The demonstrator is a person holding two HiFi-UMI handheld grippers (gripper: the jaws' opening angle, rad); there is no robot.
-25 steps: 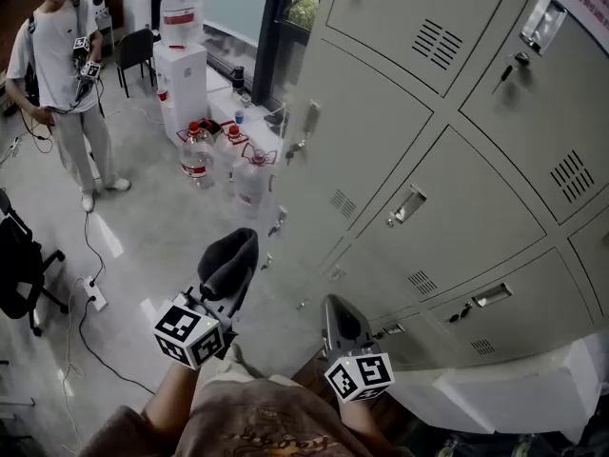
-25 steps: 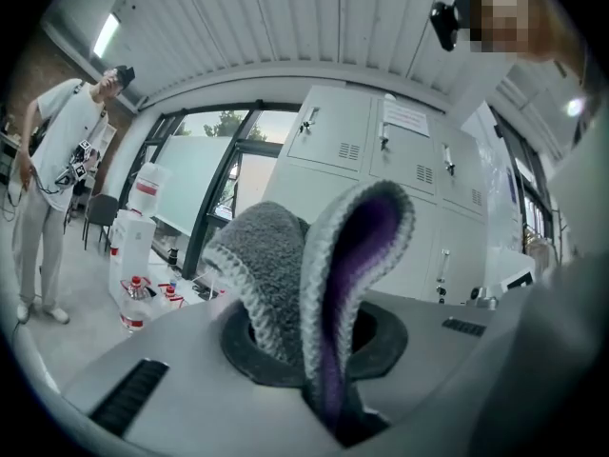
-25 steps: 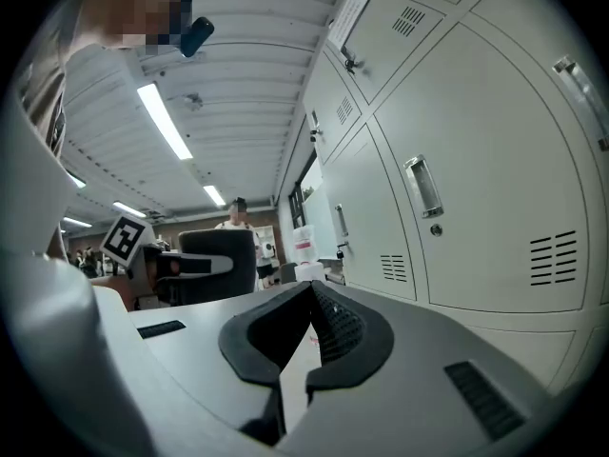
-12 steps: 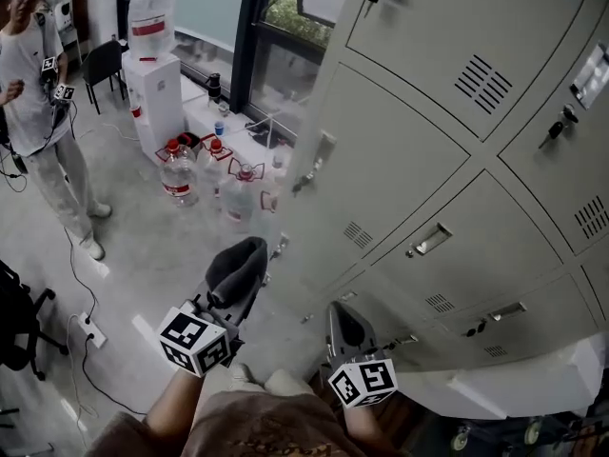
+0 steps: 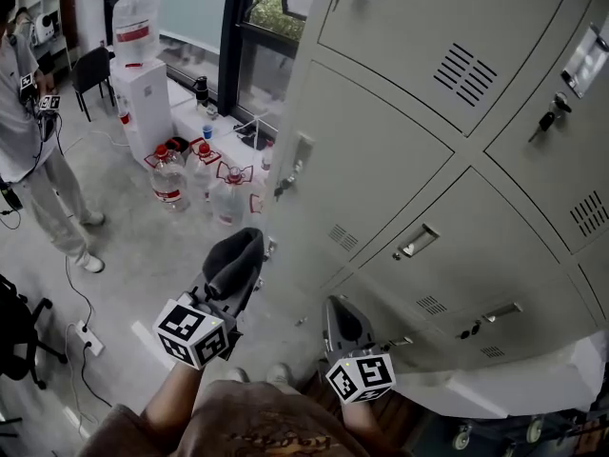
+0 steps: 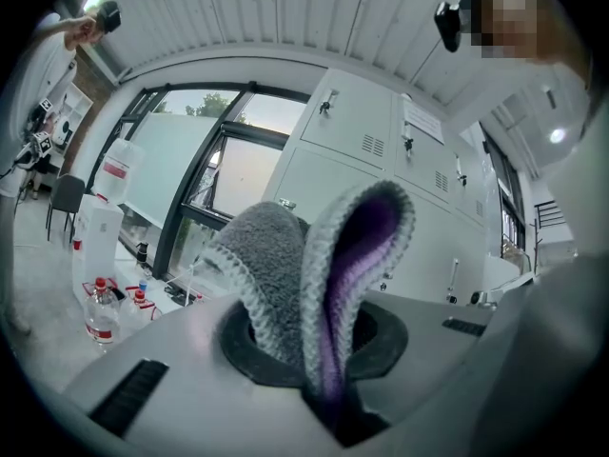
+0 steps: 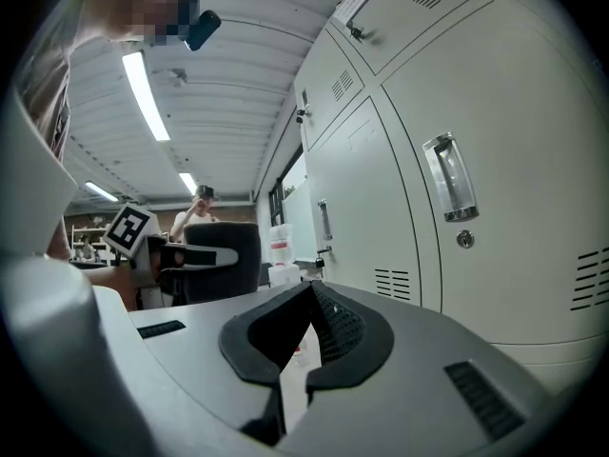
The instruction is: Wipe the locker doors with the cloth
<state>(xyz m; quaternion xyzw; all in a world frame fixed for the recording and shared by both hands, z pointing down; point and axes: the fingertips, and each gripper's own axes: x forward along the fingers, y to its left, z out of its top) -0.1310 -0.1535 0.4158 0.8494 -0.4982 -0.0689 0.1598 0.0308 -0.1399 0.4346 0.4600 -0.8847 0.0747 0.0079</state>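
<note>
The grey cloth (image 5: 234, 259) is folded over the tips of my left gripper (image 5: 228, 272), which is shut on it; in the left gripper view the cloth (image 6: 285, 274) shows a purple inner side and hides the jaw tips. My right gripper (image 5: 341, 322) is shut and holds nothing, its jaw tips touching (image 7: 308, 291). Both are held low in front of the beige locker doors (image 5: 419, 150), a short way off and not touching them. The locker doors (image 7: 457, 217) fill the right of the right gripper view, with a metal handle (image 7: 447, 177) and vent slots.
A water dispenser (image 5: 141, 89) and several large water bottles (image 5: 167, 181) stand by the window at left. A person (image 5: 24, 150) stands at the far left, with a black chair (image 5: 19, 324) and a floor power strip (image 5: 86, 341) nearby. A white ledge (image 5: 514, 390) runs along the lockers' foot.
The head view has swung, showing more of the lockers and pushing the person toward the left edge. Both grippers keep their places, the cloth still held.
</note>
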